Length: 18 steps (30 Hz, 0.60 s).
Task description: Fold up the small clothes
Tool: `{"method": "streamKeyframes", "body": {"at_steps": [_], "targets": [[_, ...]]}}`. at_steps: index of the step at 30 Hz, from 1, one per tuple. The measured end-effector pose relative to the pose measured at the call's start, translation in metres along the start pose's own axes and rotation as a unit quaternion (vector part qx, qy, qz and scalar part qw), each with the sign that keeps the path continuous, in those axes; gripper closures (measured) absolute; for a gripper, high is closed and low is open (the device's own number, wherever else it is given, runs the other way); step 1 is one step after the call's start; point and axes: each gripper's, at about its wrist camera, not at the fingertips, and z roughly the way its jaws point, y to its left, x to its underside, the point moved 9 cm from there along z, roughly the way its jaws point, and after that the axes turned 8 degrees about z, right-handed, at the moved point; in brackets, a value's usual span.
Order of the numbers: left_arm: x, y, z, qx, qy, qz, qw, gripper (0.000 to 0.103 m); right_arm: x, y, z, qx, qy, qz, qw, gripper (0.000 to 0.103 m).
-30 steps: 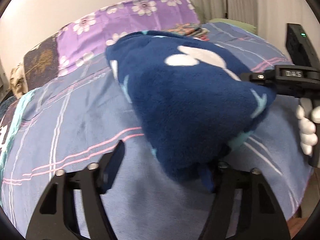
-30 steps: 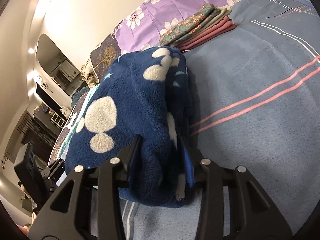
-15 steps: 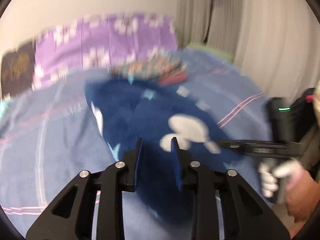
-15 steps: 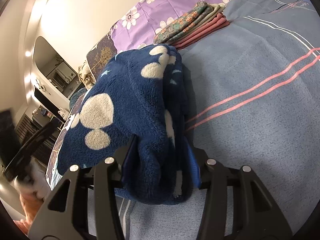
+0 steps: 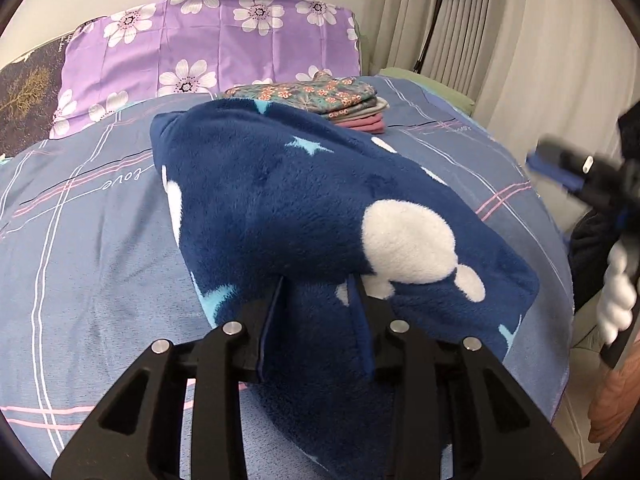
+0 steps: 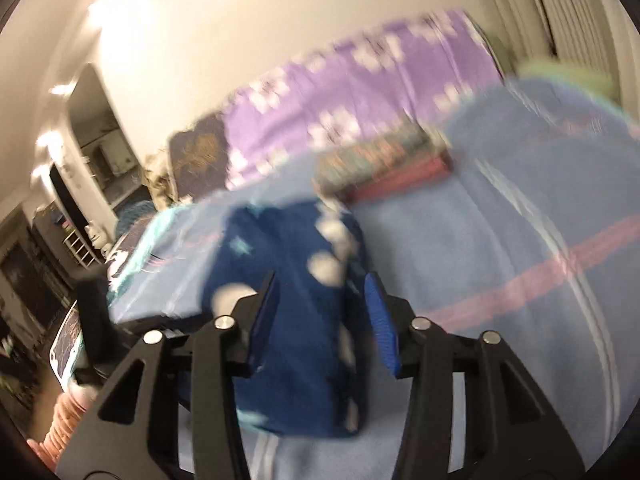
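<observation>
Left hand-held gripper (image 5: 316,312): clenched on a fold of the navy fleece garment (image 5: 304,200); both pads sunk into the pile. Its jaws have just been closing, with the fleece between them.

Right hand-held gripper (image 6: 320,312): view heavily blurred. The jaws have just closed a little, but the right blue pad (image 6: 380,320) stands clear of the fleece with a gap showing, so it reads as released; the garment lies between and beyond the fingers. In the left wrist view this gripper sits off the garment's right edge, apart from it.

The garment, navy with white blobs and pale blue stars, rests bunched on the blue striped bed (image 5: 80,240). Behind the garment: a stack of folded clothes (image 5: 320,98), floral piece on top. Behind that stack: a purple flowered pillow (image 5: 224,40).
</observation>
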Motion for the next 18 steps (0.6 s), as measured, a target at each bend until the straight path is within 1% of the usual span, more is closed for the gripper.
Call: {"method": "streamKeyframes", "body": {"at_steps": [2, 3, 4, 5, 6, 7, 8, 9, 11, 13, 15, 18], "targets": [[0.000, 0.000, 0.000, 0.002, -0.003, -0.002, 1.0000, 0.069, -0.001, 0.020, 0.014, -0.006, 0.005, -0.033, 0.999, 0.060], [0.000, 0.000, 0.000, 0.003, -0.005, -0.003, 1.0000, 0.069, 0.004, 0.025, 0.024, -0.009, 0.014, -0.042, 0.999, 0.060], [0.000, 0.000, -0.001, 0.004, -0.007, -0.004, 1.0000, 0.069, 0.013, 0.027, 0.041, -0.007, 0.034, -0.050, 0.998, 0.060], [0.001, 0.001, -0.001, 0.005, -0.010, -0.006, 0.9999, 0.069, 0.028, 0.018, 0.065, 0.016, 0.064, -0.051, 0.997, 0.061], [0.001, 0.002, -0.001, 0.008, -0.013, -0.009, 0.9999, 0.069, 0.048, 0.003, 0.088, 0.050, 0.101, -0.051, 0.992, 0.062], [0.001, 0.002, -0.001, 0.012, -0.016, -0.010, 0.9997, 0.069, 0.061, -0.005, 0.101, 0.061, 0.117, -0.049, 0.990, 0.063], [0.002, 0.001, -0.001, 0.018, -0.019, -0.010, 0.9996, 0.069, 0.069, -0.012, 0.110, 0.057, 0.096, -0.059, 0.992, 0.063], [0.002, 0.000, -0.001, 0.017, -0.021, -0.007, 0.9996, 0.069, 0.072, -0.012, 0.110, 0.058, 0.075, -0.087, 0.992, 0.063], [0.001, 0.000, -0.002, 0.020, -0.021, -0.004, 0.9996, 0.069, 0.069, -0.008, 0.105, 0.072, 0.083, -0.089, 0.990, 0.063], [-0.001, 0.001, -0.005, 0.022, -0.016, -0.004, 0.9996, 0.069, 0.068, -0.005, 0.106, 0.078, 0.090, -0.105, 0.987, 0.062], [-0.005, 0.001, -0.011, 0.032, -0.020, -0.008, 0.9993, 0.069, 0.069, -0.006, 0.108, 0.071, 0.091, -0.110, 0.987, 0.061], [-0.007, -0.004, -0.024, 0.045, -0.030, -0.002, 0.9985, 0.070, 0.068, -0.012, 0.108, 0.049, 0.096, -0.090, 0.990, 0.061]]}}
